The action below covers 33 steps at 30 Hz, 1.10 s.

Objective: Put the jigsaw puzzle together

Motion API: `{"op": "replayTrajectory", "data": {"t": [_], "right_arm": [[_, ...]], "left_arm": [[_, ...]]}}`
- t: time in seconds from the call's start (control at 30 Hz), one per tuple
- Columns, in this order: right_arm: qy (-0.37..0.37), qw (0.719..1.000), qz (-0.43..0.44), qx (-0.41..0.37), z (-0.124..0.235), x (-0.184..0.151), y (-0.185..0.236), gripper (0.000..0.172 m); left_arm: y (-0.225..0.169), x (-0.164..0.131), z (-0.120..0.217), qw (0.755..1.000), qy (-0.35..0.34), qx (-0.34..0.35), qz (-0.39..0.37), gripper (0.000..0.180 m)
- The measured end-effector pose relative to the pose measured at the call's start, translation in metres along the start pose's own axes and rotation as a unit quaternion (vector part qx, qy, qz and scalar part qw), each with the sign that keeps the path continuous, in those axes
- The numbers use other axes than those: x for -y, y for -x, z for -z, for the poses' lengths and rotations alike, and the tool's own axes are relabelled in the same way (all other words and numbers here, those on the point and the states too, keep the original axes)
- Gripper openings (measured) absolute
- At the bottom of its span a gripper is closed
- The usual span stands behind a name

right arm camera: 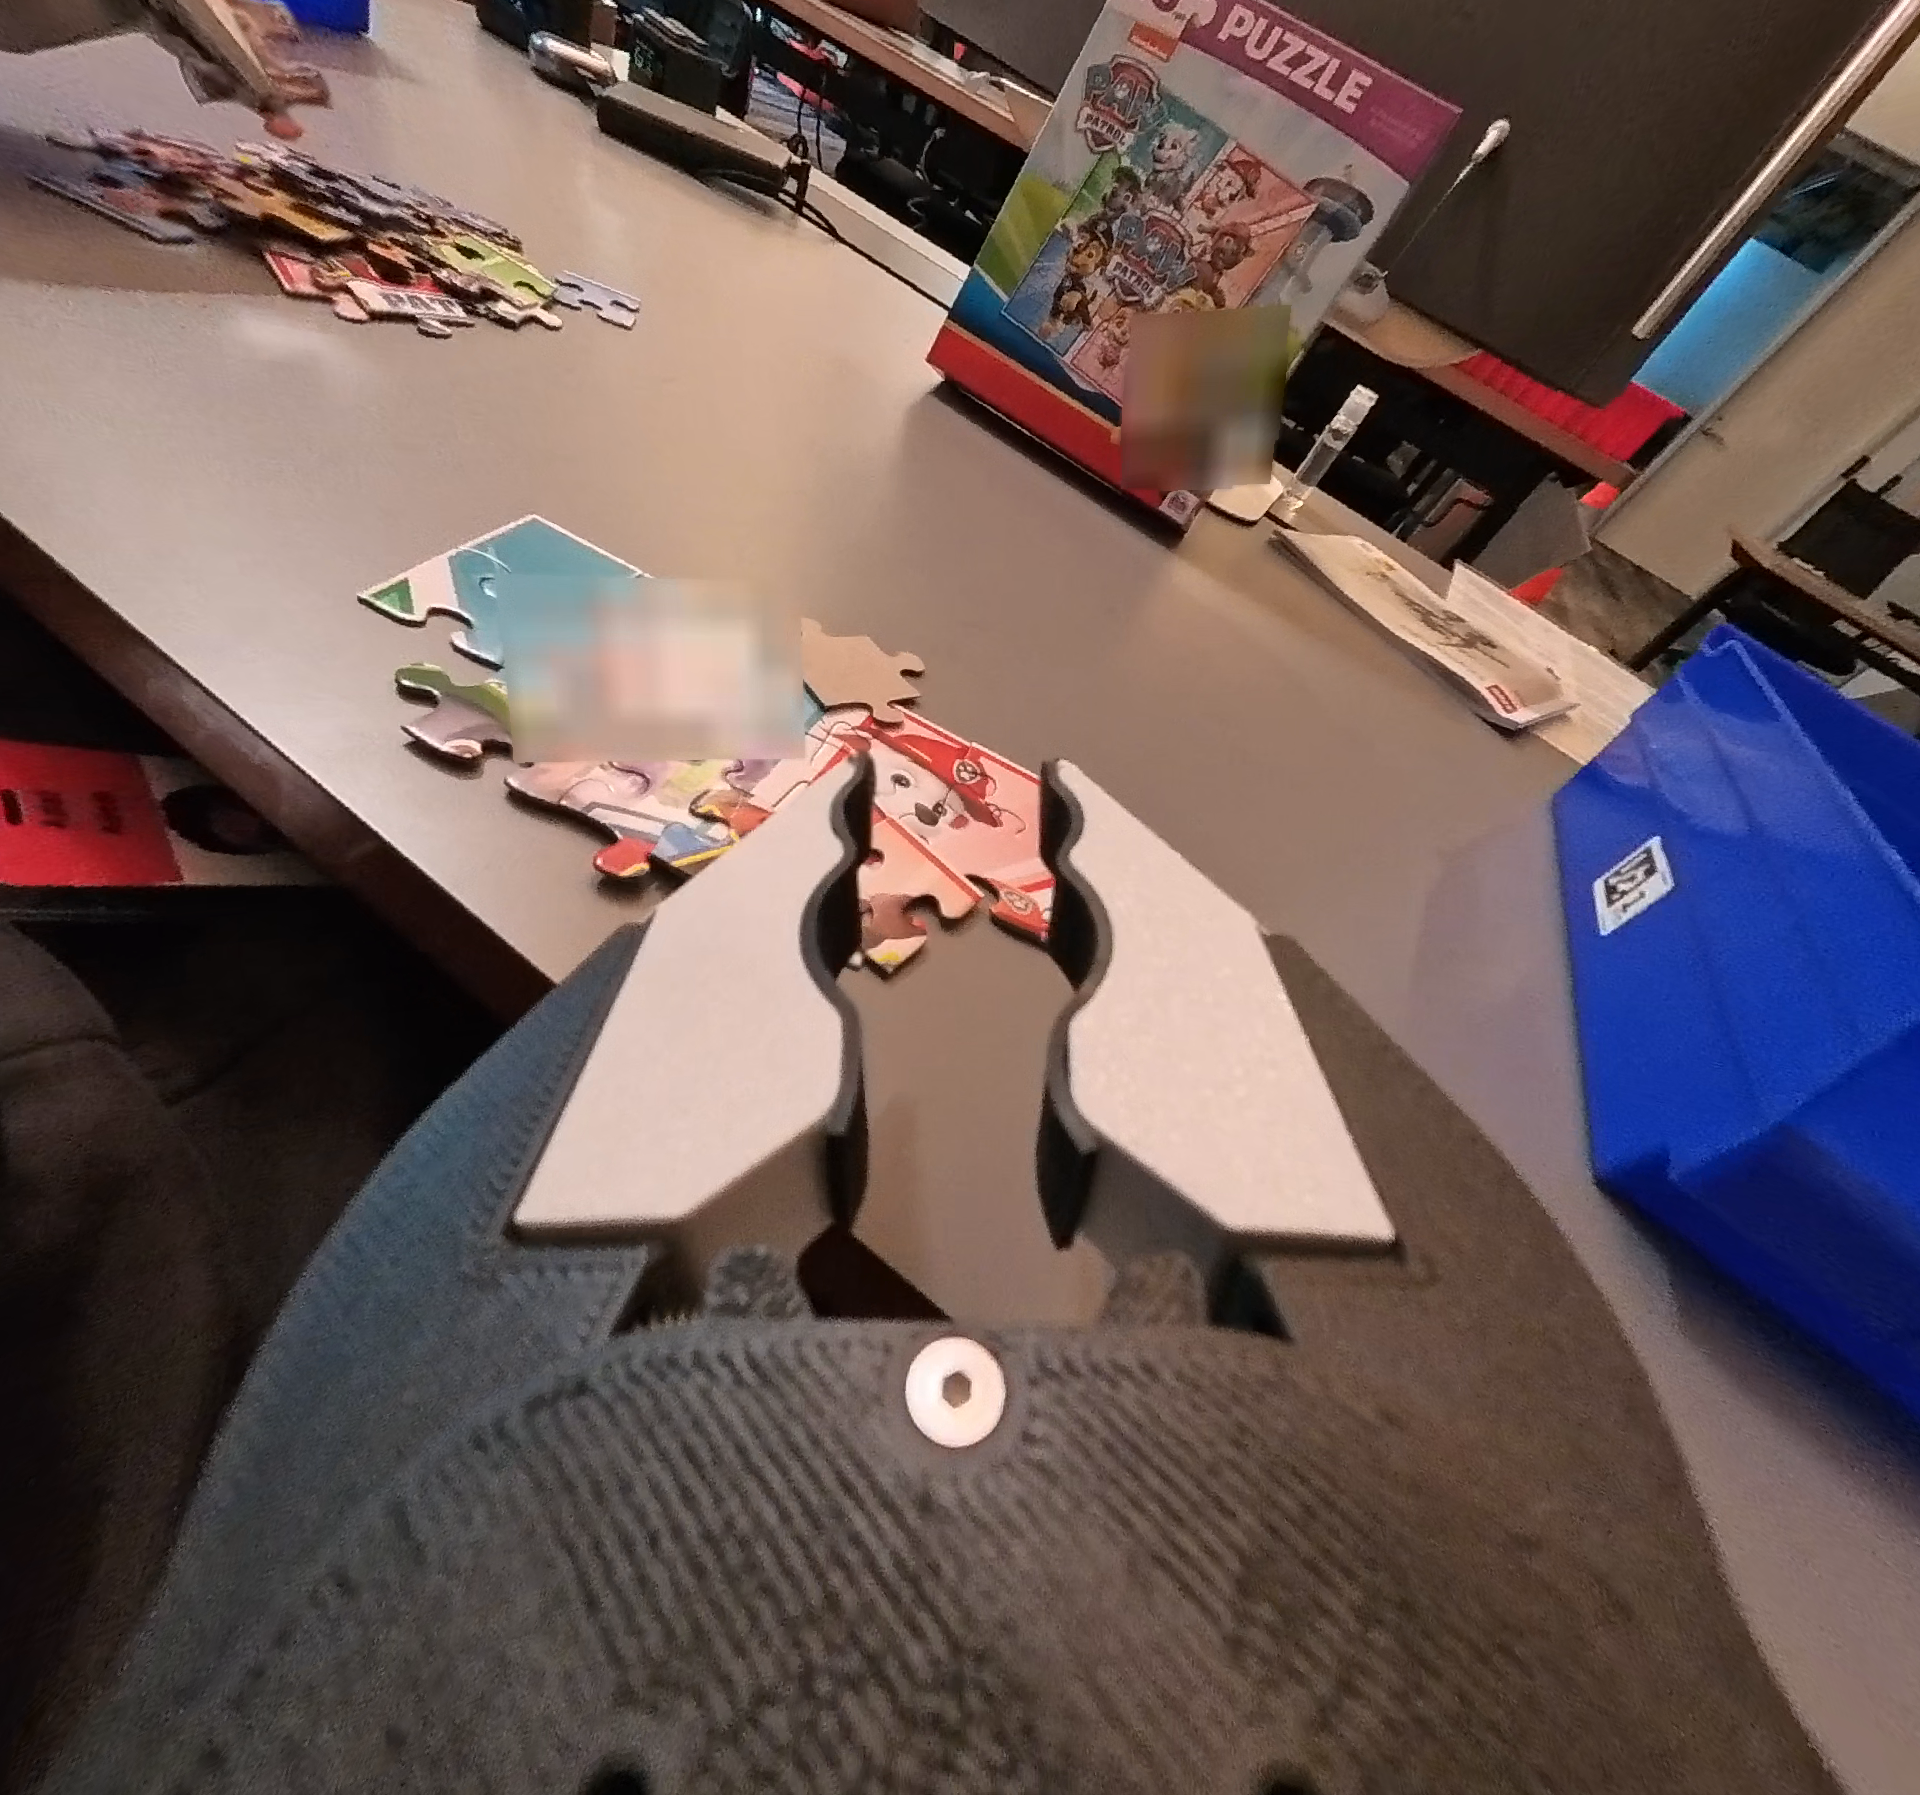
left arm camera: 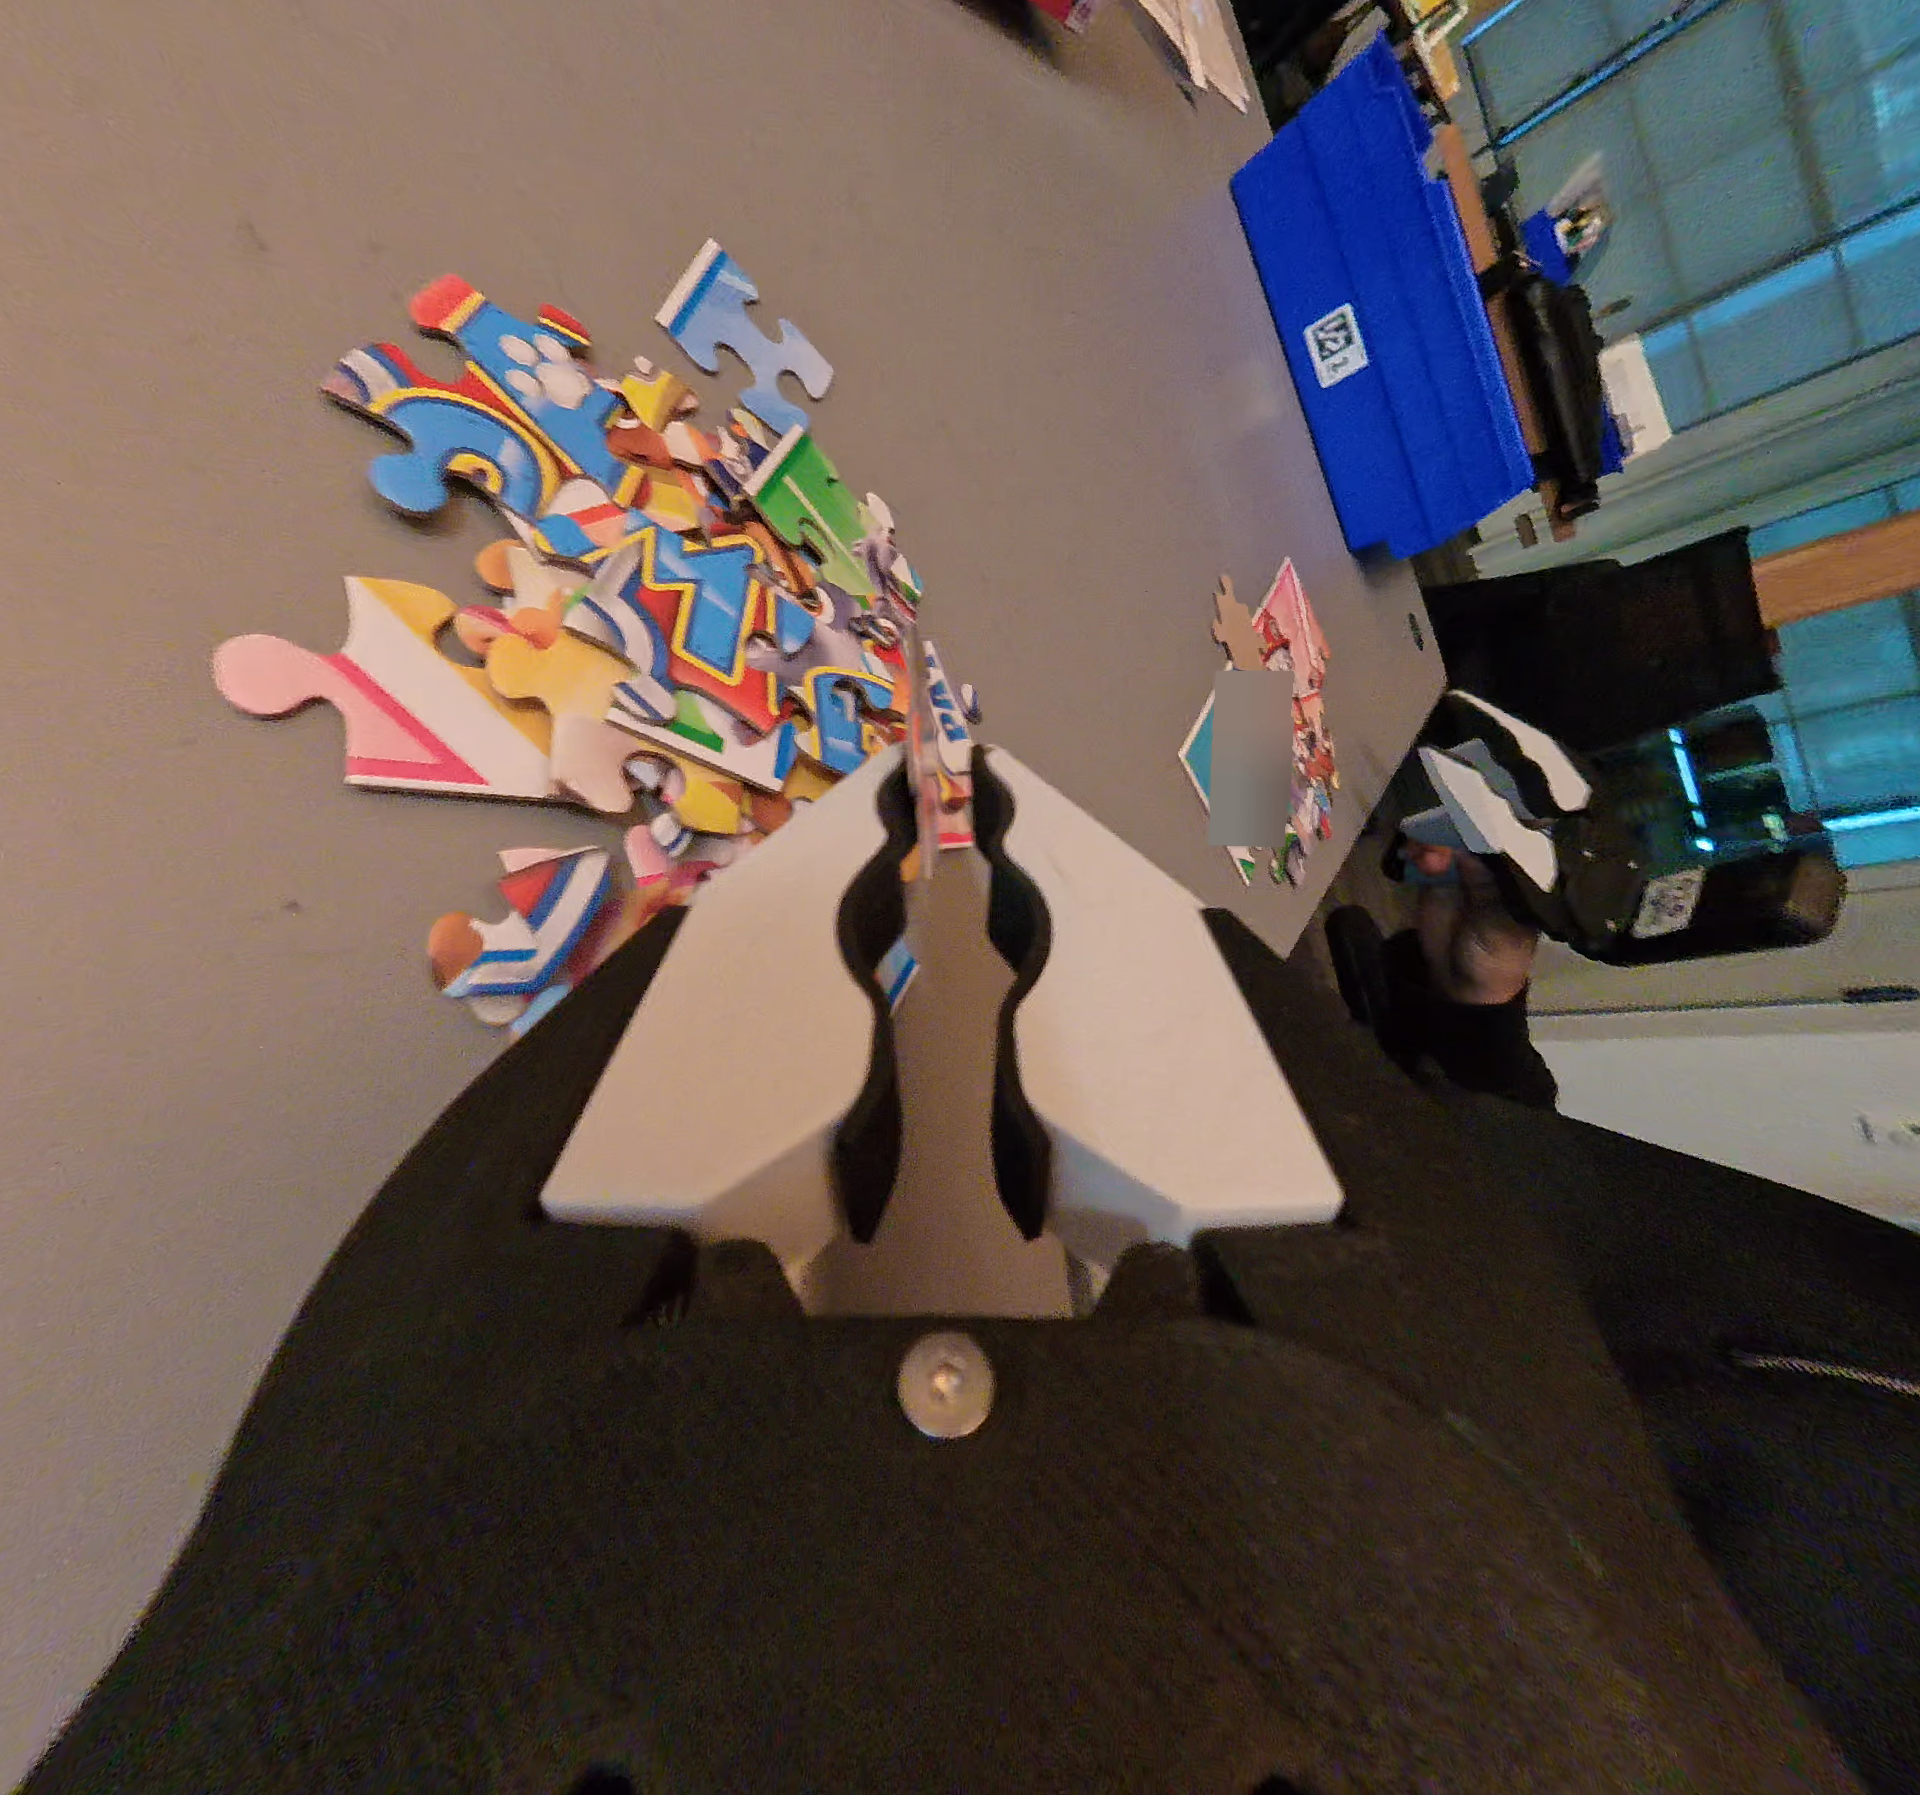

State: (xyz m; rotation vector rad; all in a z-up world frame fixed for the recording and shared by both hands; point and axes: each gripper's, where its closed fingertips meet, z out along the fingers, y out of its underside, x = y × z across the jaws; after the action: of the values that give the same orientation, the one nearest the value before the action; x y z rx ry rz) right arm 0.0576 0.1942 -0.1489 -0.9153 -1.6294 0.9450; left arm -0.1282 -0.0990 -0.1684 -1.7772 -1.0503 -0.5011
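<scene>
My left gripper (left arm camera: 940, 763) is shut on a colourful puzzle piece (left arm camera: 948, 706), which stands edge-on and slightly twisted between the pads. It hangs just over the right end of a pile of loose puzzle pieces (left arm camera: 644, 582) on the grey table (left arm camera: 312, 83). The right wrist view shows this gripper far off (right arm camera: 156, 0) holding the piece (right arm camera: 244, 72) above the pile (right arm camera: 312, 228). My right gripper (right arm camera: 956, 779) is open and empty, low over a partly joined puzzle section (right arm camera: 935, 820) near the table's front edge. A brown face-down piece (right arm camera: 857, 670) lies on that section.
A blue bin (right arm camera: 1745, 997) stands to the right of my right gripper, and it also shows in the left wrist view (left arm camera: 1371, 322). The puzzle box (right arm camera: 1195, 218) stands upright at the back. A paper leaflet (right arm camera: 1434, 623) lies beside it. Dark devices sit at the table's far edge. Left tips to right tips: about 35 cm.
</scene>
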Motion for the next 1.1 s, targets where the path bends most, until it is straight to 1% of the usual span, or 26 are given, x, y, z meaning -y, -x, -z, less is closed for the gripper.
{"op": "replayTrajectory", "data": {"t": [0.03,0.07,0.1,0.13,0.17,0.2,0.3,0.37,0.47,0.53,0.57,0.67,0.77,0.83,0.9,1.0,1.1], "right_arm": [[0.0,1.0,0.002,-0.003,0.0,0.001,-0.001,0.031],[-0.001,1.0,0.005,-0.005,0.001,0.001,-0.001,0.03],[-0.002,1.0,0.007,-0.007,0.001,0.002,-0.002,0.03],[-0.002,1.0,0.008,-0.009,0.001,0.003,-0.002,0.03],[-0.003,1.0,0.008,-0.01,0.002,0.003,-0.003,0.03],[-0.003,1.0,0.008,-0.011,0.002,0.003,-0.004,0.03],[-0.002,1.0,0.003,-0.012,0.004,0.0,-0.006,0.03],[0.001,1.0,-0.002,-0.013,0.004,-0.003,-0.007,0.03],[0.004,1.0,-0.008,-0.018,0.005,-0.004,-0.01,0.03],[0.003,1.0,-0.01,-0.019,0.006,-0.004,-0.011,0.03],[0.002,1.0,-0.011,-0.019,0.007,-0.004,-0.011,0.029],[0.001,1.0,-0.013,-0.019,0.01,-0.005,-0.011,0.03],[0.004,1.0,-0.009,-0.027,0.013,-0.008,-0.013,0.029],[0.003,0.999,-0.008,-0.032,0.016,-0.008,-0.017,0.03],[0.0,0.999,-0.014,-0.033,0.017,-0.007,-0.019,0.029],[-0.003,0.999,-0.022,-0.028,0.017,-0.008,-0.019,0.029],[0.0,0.999,-0.017,-0.028,0.016,-0.008,-0.018,0.03]], "left_arm": [[0.005,0.002,0.001,1.0,-0.005,0.02,-0.004,0.021],[0.014,0.006,0.003,0.998,-0.013,0.056,-0.013,0.036],[0.024,0.01,0.006,0.994,-0.022,0.103,-0.027,0.042],[0.033,0.014,0.011,0.988,-0.031,0.146,-0.042,0.044],[0.037,0.019,0.016,0.982,-0.041,0.176,-0.054,0.047],[0.035,0.024,0.02,0.978,-0.057,0.188,-0.063,0.049],[0.005,0.038,0.016,0.976,-0.098,0.166,-0.097,0.048],[-0.026,0.037,-0.005,0.978,-0.093,0.129,-0.137,0.045],[-0.078,0.012,-0.064,0.976,-0.032,0.066,-0.204,0.048],[-0.107,-0.012,-0.11,0.967,0.014,0.038,-0.253,0.053],[-0.118,-0.025,-0.133,0.96,0.04,0.032,-0.277,0.059],[-0.137,-0.056,-0.192,0.935,0.109,0.027,-0.336,0.069],[-0.147,-0.07,-0.23,0.916,0.143,0.025,-0.375,0.071],[-0.143,-0.07,-0.242,0.903,0.157,0.056,-0.395,0.07],[-0.138,-0.066,-0.245,0.897,0.162,0.082,-0.404,0.061],[-0.14,-0.068,-0.243,0.901,0.168,0.068,-0.393,0.041],[-0.139,-0.068,-0.239,0.903,0.174,0.059,-0.388,0.04]]}}
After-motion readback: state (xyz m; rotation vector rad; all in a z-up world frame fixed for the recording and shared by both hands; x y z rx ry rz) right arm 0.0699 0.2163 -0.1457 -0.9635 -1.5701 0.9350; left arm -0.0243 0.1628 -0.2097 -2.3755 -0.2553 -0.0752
